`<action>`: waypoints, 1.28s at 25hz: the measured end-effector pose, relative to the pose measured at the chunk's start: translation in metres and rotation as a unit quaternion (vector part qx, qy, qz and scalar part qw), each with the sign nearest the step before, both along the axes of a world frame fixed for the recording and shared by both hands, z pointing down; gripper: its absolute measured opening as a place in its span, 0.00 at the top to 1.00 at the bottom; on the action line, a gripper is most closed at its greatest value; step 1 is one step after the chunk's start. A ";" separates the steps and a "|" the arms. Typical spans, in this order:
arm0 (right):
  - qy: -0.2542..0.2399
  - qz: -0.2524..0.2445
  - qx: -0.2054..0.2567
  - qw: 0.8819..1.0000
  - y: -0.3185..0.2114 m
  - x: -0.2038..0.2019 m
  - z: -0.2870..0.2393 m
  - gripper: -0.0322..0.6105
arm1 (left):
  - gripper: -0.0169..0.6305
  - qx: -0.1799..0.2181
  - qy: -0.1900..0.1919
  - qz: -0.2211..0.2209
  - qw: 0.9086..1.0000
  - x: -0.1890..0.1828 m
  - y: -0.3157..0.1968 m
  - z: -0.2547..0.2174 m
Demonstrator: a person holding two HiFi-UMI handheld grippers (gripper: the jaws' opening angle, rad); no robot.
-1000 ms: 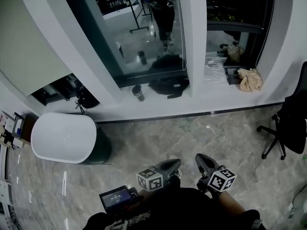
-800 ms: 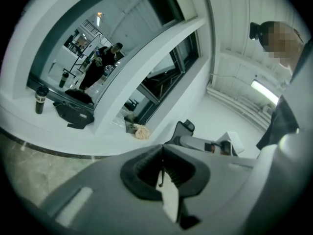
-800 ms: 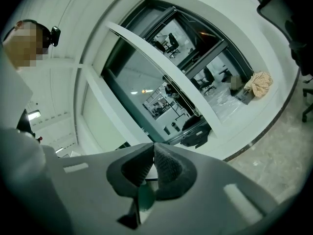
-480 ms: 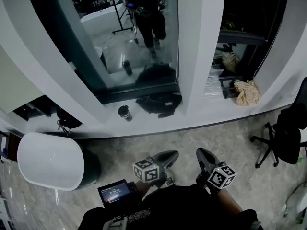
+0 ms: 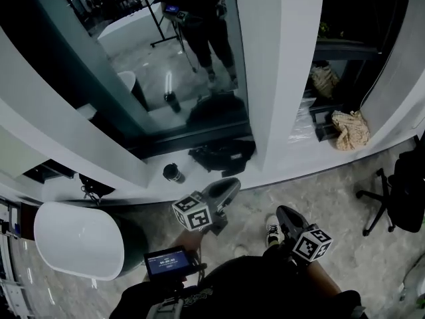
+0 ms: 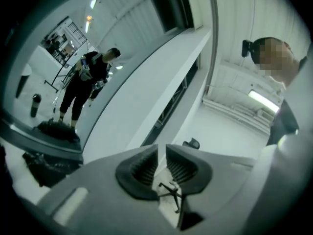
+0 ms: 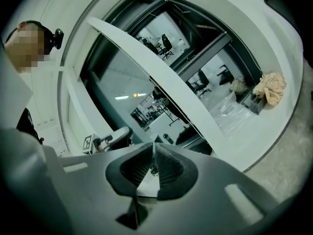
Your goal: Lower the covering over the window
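Standing at the window [image 5: 166,65] with both tools raised. The left hand-held gripper [image 5: 231,182] pointed toward the sill [image 5: 133,185], near the dark bag [image 5: 222,157]. Its jaws had just been opening: clear gap between the pads [image 6: 143,168], nothing in it. The right hand-held gripper [image 5: 284,211] sat lower and further right, over the floor. Its jaws had just cracked apart too, leaving only a thin slit between the pads [image 7: 168,168], also empty.

The glass was dark and reflected a person. The blind [image 5: 16,153] showed only as a pale sheet at the far left edge of the head view, over the next bay, with its bottom edge above a dark gap at the sill.

A thin cord [image 5: 236,72] hung along the glass's right edge beside the white pillar [image 5: 279,78], well apart from both grippers. A cup [image 5: 172,173] stood on the sill left of the bag.
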State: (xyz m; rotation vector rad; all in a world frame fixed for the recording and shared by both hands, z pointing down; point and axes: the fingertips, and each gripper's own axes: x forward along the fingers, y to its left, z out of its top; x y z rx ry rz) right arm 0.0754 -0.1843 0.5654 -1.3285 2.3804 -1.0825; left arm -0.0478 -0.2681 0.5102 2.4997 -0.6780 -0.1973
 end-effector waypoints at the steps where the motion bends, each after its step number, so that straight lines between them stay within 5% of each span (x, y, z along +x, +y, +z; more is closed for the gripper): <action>1: -0.005 -0.001 0.000 1.000 -0.013 0.005 -0.001 0.91 | 0.89 0.021 0.003 -0.005 1.000 0.002 -0.022 -0.016; 5: -0.012 -0.029 0.016 0.999 -0.062 0.021 -0.010 0.91 | 0.86 0.103 0.021 -0.033 0.994 0.020 -0.102 -0.086; 12: -0.007 -0.066 0.043 0.997 -0.124 0.071 -0.018 0.92 | 0.82 0.184 0.057 -0.061 0.979 0.072 -0.199 -0.176; 16: -0.009 -0.043 0.030 0.999 -0.139 0.109 -0.014 0.92 | 0.81 0.199 0.110 -0.082 0.970 0.078 -0.234 -0.209; 22: 0.001 -0.001 0.029 1.000 -0.158 0.139 -0.017 0.93 | 0.72 0.228 0.161 -0.038 0.960 0.087 -0.254 -0.238; 23: 0.001 0.004 0.029 1.000 -0.160 0.138 -0.018 0.93 | 0.85 0.227 0.164 -0.043 0.959 0.085 -0.258 -0.240; 24: 0.002 0.008 0.028 1.000 -0.161 0.137 -0.020 0.93 | 0.95 0.225 0.161 -0.051 0.960 0.082 -0.261 -0.240; 29: 0.000 -0.005 0.025 1.000 -0.171 0.115 -0.016 0.94 | 0.95 0.250 0.039 -0.059 0.966 0.088 -0.253 -0.218; 32: 0.001 -0.029 0.028 0.999 -0.175 0.089 -0.017 0.94 | 0.95 0.264 0.018 -0.055 0.963 0.075 -0.240 -0.214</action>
